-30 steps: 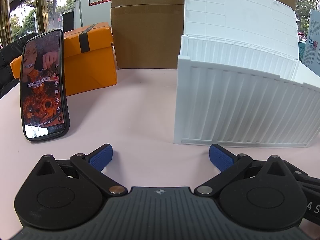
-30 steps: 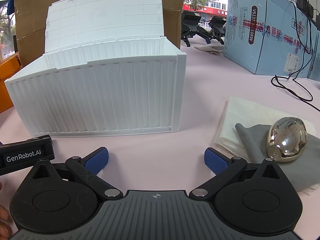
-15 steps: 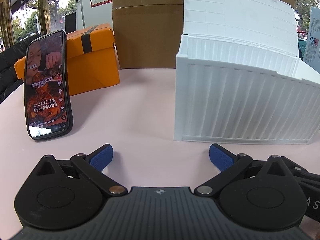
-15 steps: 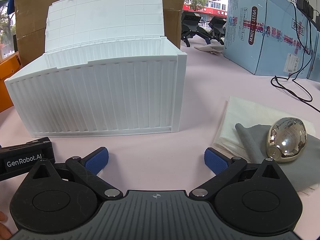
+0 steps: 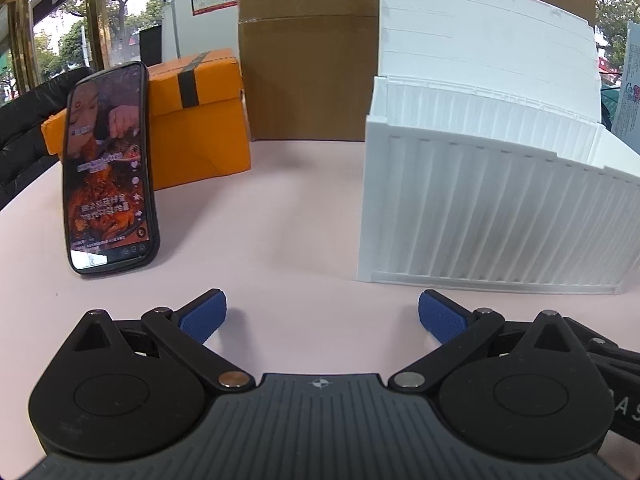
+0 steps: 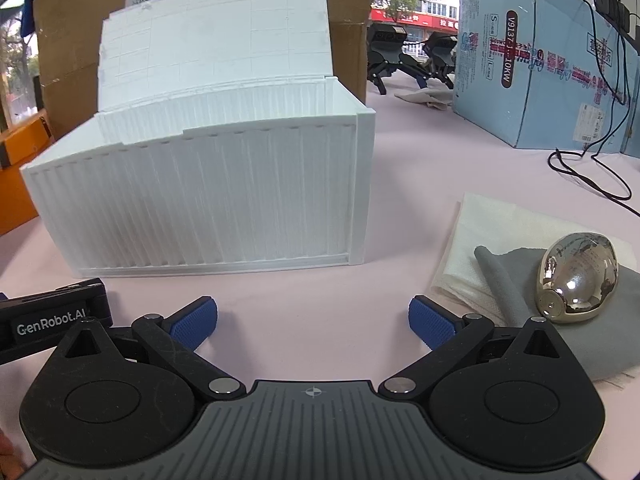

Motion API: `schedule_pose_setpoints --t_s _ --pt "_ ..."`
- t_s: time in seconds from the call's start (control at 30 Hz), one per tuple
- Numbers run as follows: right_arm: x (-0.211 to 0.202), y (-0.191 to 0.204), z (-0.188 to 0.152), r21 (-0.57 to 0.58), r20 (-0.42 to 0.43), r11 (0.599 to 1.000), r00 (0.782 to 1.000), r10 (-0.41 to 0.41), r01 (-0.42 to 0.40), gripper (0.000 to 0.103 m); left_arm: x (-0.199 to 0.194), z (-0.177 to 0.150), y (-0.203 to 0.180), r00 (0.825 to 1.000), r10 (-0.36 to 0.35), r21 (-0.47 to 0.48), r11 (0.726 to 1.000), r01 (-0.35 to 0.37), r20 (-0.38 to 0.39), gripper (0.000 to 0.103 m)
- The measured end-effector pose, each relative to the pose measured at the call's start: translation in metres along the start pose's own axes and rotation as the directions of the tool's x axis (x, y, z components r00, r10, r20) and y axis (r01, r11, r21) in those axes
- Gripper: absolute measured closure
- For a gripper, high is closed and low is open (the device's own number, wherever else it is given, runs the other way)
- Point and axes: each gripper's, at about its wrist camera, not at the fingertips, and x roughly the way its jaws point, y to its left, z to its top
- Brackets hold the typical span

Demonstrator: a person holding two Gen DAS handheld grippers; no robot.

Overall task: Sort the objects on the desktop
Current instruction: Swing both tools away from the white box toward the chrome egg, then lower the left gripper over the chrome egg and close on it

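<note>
A white ribbed storage box (image 5: 492,216) (image 6: 216,200) with its lid raised stands on the pink table. A black phone (image 5: 108,168) with a lit screen leans against an orange box (image 5: 192,120), left of my left gripper (image 5: 320,318), which is open and empty over bare table. A shiny silver egg-shaped object (image 6: 576,280) lies on a grey cloth (image 6: 588,344) over a white cloth (image 6: 480,232), to the right of my right gripper (image 6: 312,322), which is open and empty. The box's inside is hidden.
Brown cardboard cartons (image 5: 308,60) stand behind the white box. A light blue carton (image 6: 540,60) with black cables (image 6: 592,176) sits at the back right. The other gripper's body (image 6: 52,320) shows at the left edge of the right wrist view.
The left gripper has shifted left, so the phone and orange box sit further right in its view. The right gripper has stayed still. Both stay open.
</note>
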Motion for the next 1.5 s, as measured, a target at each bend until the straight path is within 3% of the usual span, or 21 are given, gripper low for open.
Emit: schedule_pose_setpoints --t_s 0.1,0.17,0.23,0.3,0.4,0.5,0.6,0.73,0.9,1.0,1.03,1.07,1.13,1.17,1.2,1.27,1.37,1.5 --pt "-0.028 0.004 -0.001 -0.049 0.183 0.999 0.983 0.009 0.000 0.000 -0.020 -0.002 0.002 0.992 -0.004 -0.004 1.000 0.005 0.122 0.000" --pt "-0.050 0.010 -0.007 -0.107 0.358 0.993 0.934 -0.008 0.050 0.000 -0.037 -0.004 -0.001 0.974 -0.028 0.020 1.000 0.024 0.226 0.000" --pt "-0.065 0.012 -0.014 -0.122 0.469 0.989 0.883 -0.014 0.080 0.000 -0.050 -0.006 -0.005 0.948 -0.043 0.047 0.998 0.029 0.315 0.000" --pt "-0.071 0.007 -0.014 -0.101 0.499 0.992 0.866 -0.020 0.081 0.000 -0.060 -0.005 -0.010 0.928 -0.054 0.063 0.997 0.033 0.368 0.000" --pt "-0.079 -0.009 -0.007 -0.057 0.497 0.997 0.867 -0.020 0.055 0.000 -0.071 -0.001 -0.013 0.919 -0.112 0.045 0.994 0.103 0.377 0.000" --pt "-0.089 -0.031 0.001 -0.036 0.511 0.998 0.859 -0.021 0.045 0.000 -0.088 0.004 -0.022 0.896 -0.161 0.059 0.987 0.150 0.413 0.000" --pt "-0.105 -0.055 0.003 -0.050 0.574 0.994 0.817 -0.052 0.099 0.000 -0.106 0.011 -0.042 0.869 -0.202 0.112 0.979 0.169 0.453 0.000" --pt "-0.120 -0.086 0.005 -0.028 0.662 0.983 0.740 -0.118 0.181 0.000 -0.118 0.026 -0.077 0.854 -0.246 0.121 0.969 0.214 0.458 0.000" --pt "-0.119 -0.136 0.008 0.150 0.698 0.969 0.673 -0.244 0.197 0.000 -0.118 0.046 -0.130 0.847 -0.362 0.124 0.932 0.342 0.389 0.000" --pt "-0.107 -0.168 -0.006 0.273 0.684 0.944 0.651 -0.328 0.188 0.000 -0.109 0.045 -0.159 0.845 -0.436 0.168 0.900 0.403 0.308 0.000" --pt "-0.100 -0.178 -0.010 0.308 0.668 0.935 0.660 -0.343 0.173 0.000 -0.103 0.043 -0.167 0.842 -0.471 0.187 0.881 0.434 0.262 0.000" --pt "-0.094 -0.187 -0.010 0.331 0.644 0.932 0.687 -0.338 0.148 0.000 -0.093 0.041 -0.175 0.838 -0.505 0.208 0.860 0.467 0.207 0.000" --pt "-0.081 -0.200 -0.005 0.362 0.564 0.926 0.766 -0.307 0.104 0.000 -0.077 0.036 -0.189 0.838 -0.532 0.241 0.835 0.495 0.124 0.000" --pt "-0.075 -0.205 -0.002 0.380 0.518 0.921 0.805 -0.288 0.085 0.000 -0.075 0.032 -0.192 0.837 -0.529 0.269 0.833 0.483 0.139 0.000" --pt "-0.071 -0.209 0.000 0.385 0.489 0.920 0.830 -0.268 0.070 0.000 -0.076 0.028 -0.193 0.833 -0.531 0.292 0.830 0.476 0.153 0.000" --pt "-0.070 -0.209 0.001 0.363 0.474 0.931 0.850 -0.228 0.047 0.000 -0.077 0.020 -0.195 0.825 -0.537 0.334 0.821 0.463 0.175 0.000" --pt "-0.067 -0.210 0.002 0.330 0.450 0.944 0.877 -0.167 0.010 0.000 -0.080 0.015 -0.193 0.812 -0.566 0.361 0.793 0.491 0.139 0.000" --pt "-0.064 -0.211 0.004 0.288 0.413 0.957 0.907 -0.085 -0.042 0.000 -0.078 0.025 -0.190 0.749 -0.662 0.311 0.707 0.635 -0.025 0.010"
